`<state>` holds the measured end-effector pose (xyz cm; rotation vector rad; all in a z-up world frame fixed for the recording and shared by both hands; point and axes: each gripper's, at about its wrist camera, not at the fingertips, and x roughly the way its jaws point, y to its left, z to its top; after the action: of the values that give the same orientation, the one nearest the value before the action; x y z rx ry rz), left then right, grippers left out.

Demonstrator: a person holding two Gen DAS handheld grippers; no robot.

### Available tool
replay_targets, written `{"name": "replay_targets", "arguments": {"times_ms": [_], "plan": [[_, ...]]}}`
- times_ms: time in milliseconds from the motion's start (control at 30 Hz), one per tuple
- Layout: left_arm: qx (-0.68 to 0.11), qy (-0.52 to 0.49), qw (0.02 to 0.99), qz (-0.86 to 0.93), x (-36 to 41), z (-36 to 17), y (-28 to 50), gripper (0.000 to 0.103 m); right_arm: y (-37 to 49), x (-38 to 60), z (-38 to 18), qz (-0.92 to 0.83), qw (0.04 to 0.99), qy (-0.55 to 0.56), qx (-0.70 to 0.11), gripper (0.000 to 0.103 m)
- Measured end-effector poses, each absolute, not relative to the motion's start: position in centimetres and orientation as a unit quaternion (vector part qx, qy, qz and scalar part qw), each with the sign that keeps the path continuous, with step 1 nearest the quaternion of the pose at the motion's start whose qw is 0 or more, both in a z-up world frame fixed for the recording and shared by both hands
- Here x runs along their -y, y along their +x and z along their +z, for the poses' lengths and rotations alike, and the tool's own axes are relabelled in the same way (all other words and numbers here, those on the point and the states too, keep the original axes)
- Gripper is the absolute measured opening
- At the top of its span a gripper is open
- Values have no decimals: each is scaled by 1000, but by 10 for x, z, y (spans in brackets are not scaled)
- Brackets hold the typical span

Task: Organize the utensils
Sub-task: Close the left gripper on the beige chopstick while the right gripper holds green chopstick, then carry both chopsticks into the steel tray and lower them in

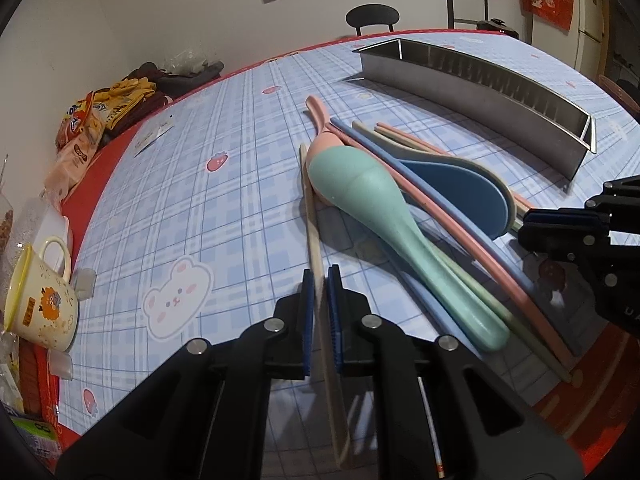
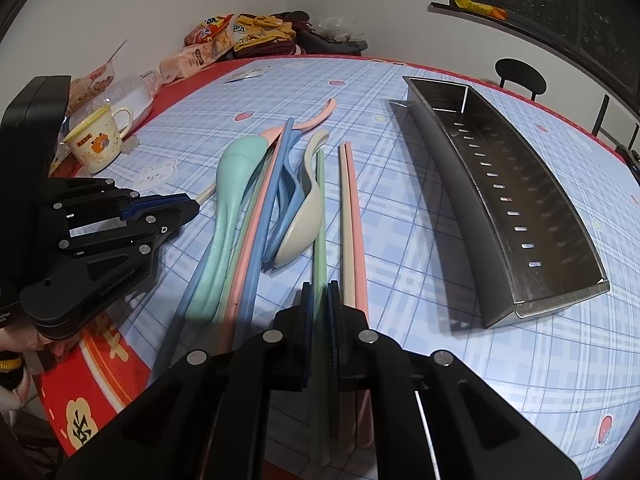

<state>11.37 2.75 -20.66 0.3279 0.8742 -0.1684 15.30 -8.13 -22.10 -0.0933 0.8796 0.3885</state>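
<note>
My left gripper (image 1: 320, 276) is shut on a beige chopstick (image 1: 311, 208) that lies left of the utensil pile. The pile holds a teal spoon (image 1: 380, 216), a blue spoon (image 1: 460, 188), a pink spoon (image 1: 320, 120) and several coloured chopsticks. My right gripper (image 2: 320, 288) is shut on a green chopstick (image 2: 320, 208), beside a pink and beige pair (image 2: 352, 216). A beige spoon (image 2: 304, 220) rests left of it. The long steel tray (image 2: 472, 208) stands on the right with nothing in it. Each gripper shows in the other's view: right gripper (image 1: 526, 226), left gripper (image 2: 192, 206).
A yellow mug (image 1: 44, 304) and a plastic tub stand at the table's left edge. Snack packets (image 1: 80, 128) and dark cloth lie at the far left corner. A black chair (image 1: 372, 18) stands beyond the table. The checked tablecloth (image 1: 200, 184) has a red border near the grippers.
</note>
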Motion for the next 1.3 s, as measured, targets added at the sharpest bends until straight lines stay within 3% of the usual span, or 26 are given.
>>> {"name": "replay_targets", "arguments": {"times_ms": [167,533,1300], "plan": [[-428,84,894,-101,-50,-204,113,10,148,87,-220,194,888,-27,-417,7],[-364,-65,925,-86,-104,-185,96,10,139,99,-208,196,904,-2,-380,7],[-343,-122,930,-57,-127,-174,86,10,139,116,-200,232,899,55,-366,7]]}}
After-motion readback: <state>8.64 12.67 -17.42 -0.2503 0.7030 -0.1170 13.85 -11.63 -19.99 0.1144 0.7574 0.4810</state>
